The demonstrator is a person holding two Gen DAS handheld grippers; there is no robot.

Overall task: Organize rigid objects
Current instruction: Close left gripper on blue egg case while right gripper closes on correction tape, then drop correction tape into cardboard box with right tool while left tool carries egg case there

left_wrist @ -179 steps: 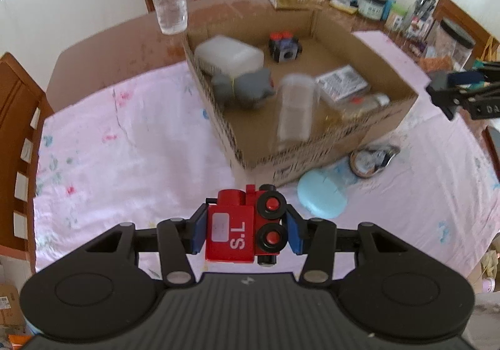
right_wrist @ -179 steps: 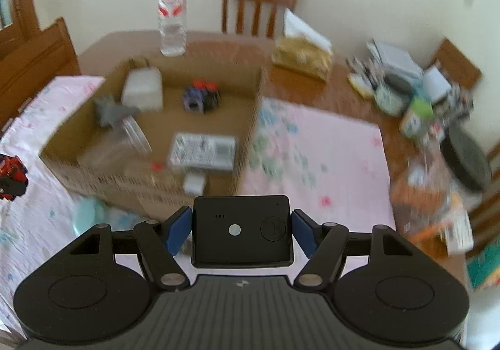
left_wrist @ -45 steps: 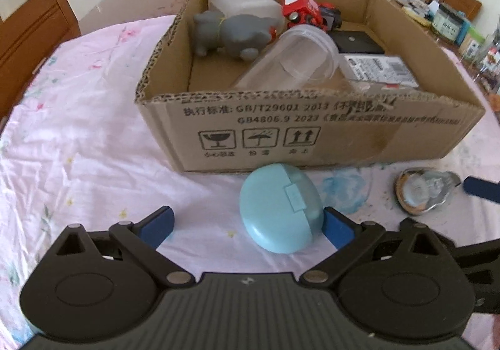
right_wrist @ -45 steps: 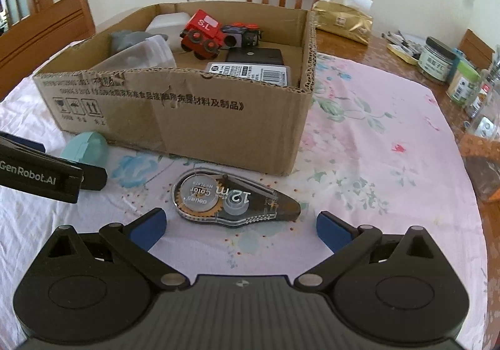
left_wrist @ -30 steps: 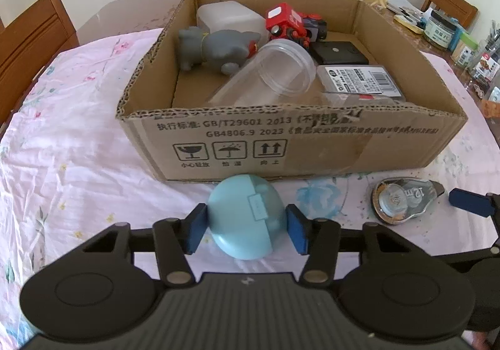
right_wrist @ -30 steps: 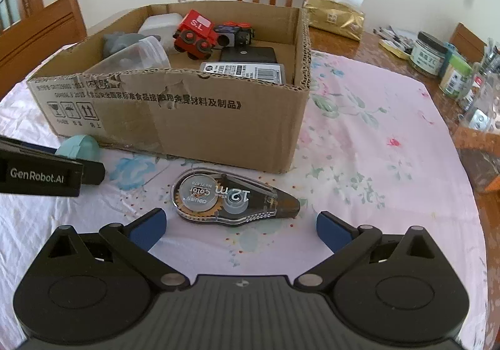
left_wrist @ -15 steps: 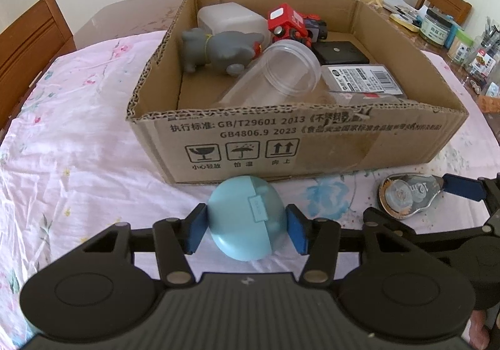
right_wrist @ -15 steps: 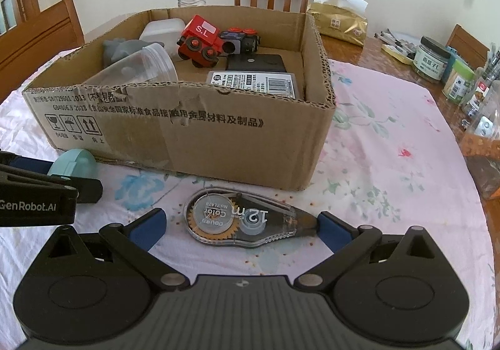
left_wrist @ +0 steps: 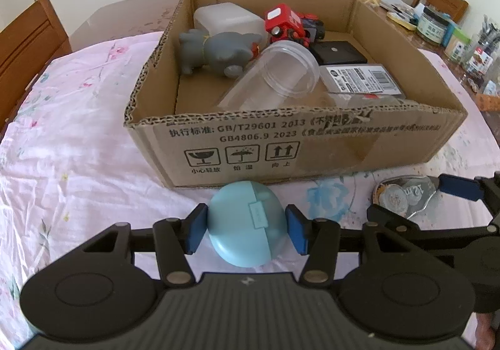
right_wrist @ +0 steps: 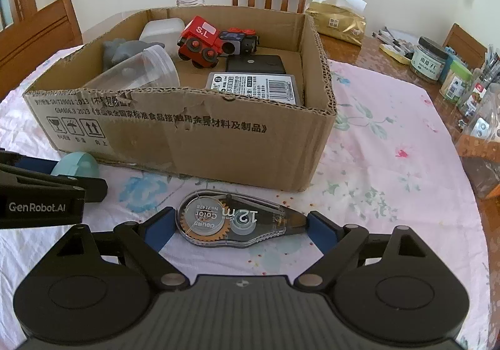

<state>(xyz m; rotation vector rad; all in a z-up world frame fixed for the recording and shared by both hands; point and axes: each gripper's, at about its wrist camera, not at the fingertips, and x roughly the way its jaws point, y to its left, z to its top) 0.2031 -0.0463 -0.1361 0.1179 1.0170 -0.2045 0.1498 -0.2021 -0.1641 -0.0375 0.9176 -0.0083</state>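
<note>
Two things are left outside the box [left_wrist: 312, 144]: the blue case [left_wrist: 247, 225], on the counter [left_wrist: 78, 162] just before the box's near wall, pinched across its width by the left hand-held gripper [left_wrist: 245, 228], and the tape roller [right_wrist: 237, 219], lying flat with its long axis crosswise. The right hand-held gripper [right_wrist: 239, 226] is low and level, spread around the roller's two ends, pads near but seemingly not yet pressing. Both things lie straight ahead of their grippers, the box beyond, so each likely needs lifting over the wall.

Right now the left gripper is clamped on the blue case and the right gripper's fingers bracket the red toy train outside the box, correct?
Not quite. The left gripper does clamp the blue case, but the right wrist view shows the right gripper bracketing the correction tape dispenser; the red toy train is inside the cardboard box.
</note>
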